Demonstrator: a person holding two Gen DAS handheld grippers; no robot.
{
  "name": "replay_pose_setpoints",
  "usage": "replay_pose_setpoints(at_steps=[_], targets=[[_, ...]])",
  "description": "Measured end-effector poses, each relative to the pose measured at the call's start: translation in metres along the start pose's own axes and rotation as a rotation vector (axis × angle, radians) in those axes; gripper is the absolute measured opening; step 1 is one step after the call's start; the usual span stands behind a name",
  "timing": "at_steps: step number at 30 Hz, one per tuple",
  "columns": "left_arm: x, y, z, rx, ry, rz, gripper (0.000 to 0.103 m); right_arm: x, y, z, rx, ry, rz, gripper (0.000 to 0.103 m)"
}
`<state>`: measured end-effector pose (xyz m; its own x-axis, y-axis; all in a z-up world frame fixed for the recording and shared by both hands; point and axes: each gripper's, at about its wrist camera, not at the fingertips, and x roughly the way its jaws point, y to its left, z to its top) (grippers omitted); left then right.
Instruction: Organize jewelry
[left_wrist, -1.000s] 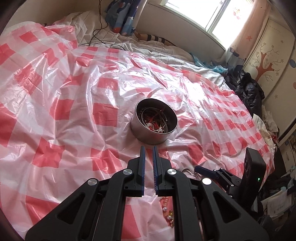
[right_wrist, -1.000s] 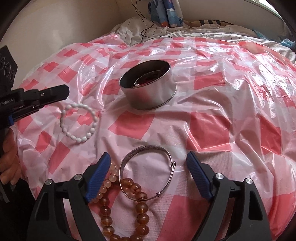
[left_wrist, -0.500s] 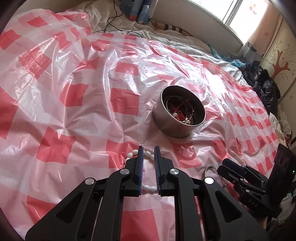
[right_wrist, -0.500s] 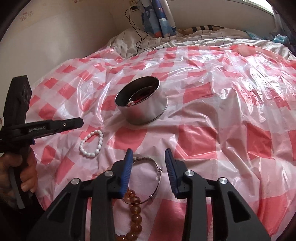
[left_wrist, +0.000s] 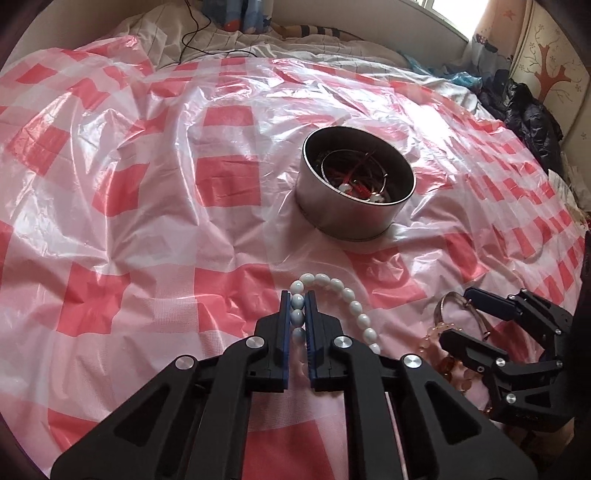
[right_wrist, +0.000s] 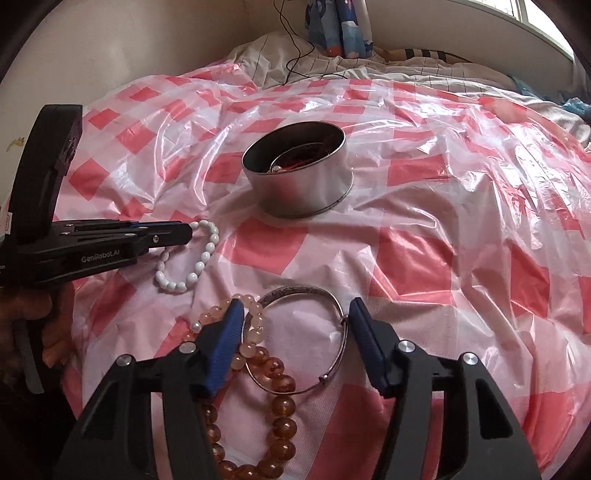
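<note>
My left gripper (left_wrist: 297, 295) is shut on one side of a white bead bracelet (left_wrist: 355, 306), which lies on the red-and-white plastic sheet. In the right wrist view the left gripper (right_wrist: 188, 232) reaches in from the left onto the bracelet (right_wrist: 209, 246). My right gripper (right_wrist: 295, 308) hovers over a silver bangle (right_wrist: 299, 290). Its jaws are opening, the bangle lies between them, and the pads do not press on it. Amber beads (right_wrist: 280, 402) lie under the bangle. A round metal tin (right_wrist: 295, 188) holding jewelry stands beyond.
The plastic sheet (left_wrist: 147, 221) covers a soft, creased bed. A black cable (right_wrist: 291, 44) and bedding lie at the far edge. Dark clothes (left_wrist: 532, 118) are piled at the right. A hand (right_wrist: 48, 332) grips the left tool's handle.
The left gripper came down toward the white bracelet and shut on its beads. The right gripper's jaws narrowed around the bangle, then spread wider again.
</note>
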<state>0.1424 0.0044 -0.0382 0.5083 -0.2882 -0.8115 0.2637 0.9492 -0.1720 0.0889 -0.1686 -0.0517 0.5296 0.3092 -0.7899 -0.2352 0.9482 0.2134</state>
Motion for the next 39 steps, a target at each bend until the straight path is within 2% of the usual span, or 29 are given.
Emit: replay_pose_setpoints(at_steps=[3, 9, 11, 12, 13, 16, 17, 19, 21, 25, 29, 31, 34, 37, 39], targets=[[-0.01, 0.0, 0.003, -0.024, -0.042, -0.032, 0.007, -0.01, -0.005, 0.003, 0.04, -0.041, 0.037, 0.058], [-0.019, 0.001, 0.007, -0.049, -0.069, -0.06, 0.007, -0.018, -0.035, 0.005, 0.223, -0.089, 0.2, 0.058], [-0.02, -0.001, 0.008, -0.044, -0.068, -0.062, 0.007, -0.019, -0.036, 0.007, 0.225, -0.084, 0.198, 0.06], [-0.019, -0.002, 0.008, -0.042, -0.065, -0.063, 0.007, -0.016, -0.035, 0.007, 0.223, -0.061, 0.2, 0.074], [-0.018, -0.002, 0.008, -0.042, -0.062, -0.063, 0.007, -0.016, -0.035, 0.007, 0.224, -0.065, 0.186, 0.082], [-0.017, -0.001, 0.008, -0.045, -0.055, -0.062, 0.007, -0.028, -0.038, 0.008, 0.208, -0.114, 0.061, 0.082], [-0.017, -0.001, 0.008, -0.043, -0.056, -0.061, 0.007, -0.034, -0.037, 0.008, 0.186, -0.125, -0.022, 0.082], [-0.016, -0.002, 0.007, -0.041, -0.057, -0.063, 0.007, -0.031, -0.033, 0.009, 0.1, -0.089, -0.153, 0.082], [-0.015, -0.004, 0.007, -0.039, -0.052, -0.063, 0.007, -0.022, -0.024, 0.004, 0.024, -0.036, -0.215, 0.082], [-0.014, -0.005, 0.007, -0.037, -0.048, -0.066, 0.007, -0.01, -0.007, -0.003, -0.053, 0.015, -0.135, 0.084], [-0.014, -0.005, 0.007, -0.038, -0.044, -0.066, 0.007, -0.008, 0.001, -0.005, -0.078, 0.009, -0.126, 0.087], [-0.014, -0.005, 0.007, -0.036, -0.045, -0.067, 0.007, -0.01, 0.0, -0.004, -0.067, -0.004, -0.117, 0.092], [-0.013, -0.006, 0.006, -0.035, -0.043, -0.068, 0.007, -0.005, 0.003, -0.005, -0.099, 0.028, -0.162, 0.093], [-0.013, -0.005, 0.006, -0.035, -0.042, -0.068, 0.007, -0.003, -0.002, -0.006, -0.094, 0.075, -0.141, 0.093], [-0.013, -0.005, 0.006, -0.034, -0.041, -0.069, 0.007, -0.006, -0.001, -0.007, -0.122, 0.087, -0.166, 0.093]])
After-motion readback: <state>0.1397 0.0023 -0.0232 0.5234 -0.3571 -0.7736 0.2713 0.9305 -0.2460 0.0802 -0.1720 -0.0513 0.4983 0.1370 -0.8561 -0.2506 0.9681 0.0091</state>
